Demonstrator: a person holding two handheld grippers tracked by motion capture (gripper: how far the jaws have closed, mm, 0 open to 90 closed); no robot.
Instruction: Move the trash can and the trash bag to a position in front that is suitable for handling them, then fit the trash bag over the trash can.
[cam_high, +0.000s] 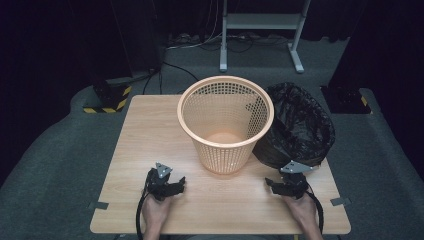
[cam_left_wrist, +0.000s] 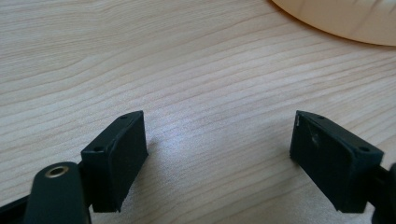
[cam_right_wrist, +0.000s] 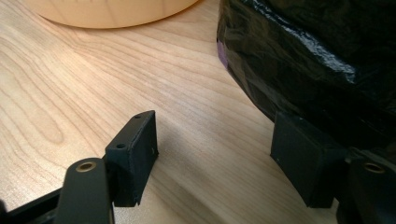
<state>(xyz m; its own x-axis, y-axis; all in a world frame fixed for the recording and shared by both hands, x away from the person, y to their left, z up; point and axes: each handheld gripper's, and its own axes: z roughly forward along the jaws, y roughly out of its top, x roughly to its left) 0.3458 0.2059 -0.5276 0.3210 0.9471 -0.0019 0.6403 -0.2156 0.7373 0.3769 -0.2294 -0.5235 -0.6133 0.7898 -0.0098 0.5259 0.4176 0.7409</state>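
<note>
Upright, mouth up: orange basket (cam_high: 225, 122); black bag (cam_high: 300, 125) beside.

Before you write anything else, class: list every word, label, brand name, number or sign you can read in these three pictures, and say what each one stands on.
There is no readable text.
Basket: plain mesh, no label.
Black bag: no print; a small purple patch on it in the right gripper view carries no letters.
Yellow-and-black hazard stripes on the floor stand: a warning pattern, no words.
Left gripper, right gripper and table: no markings.
</note>
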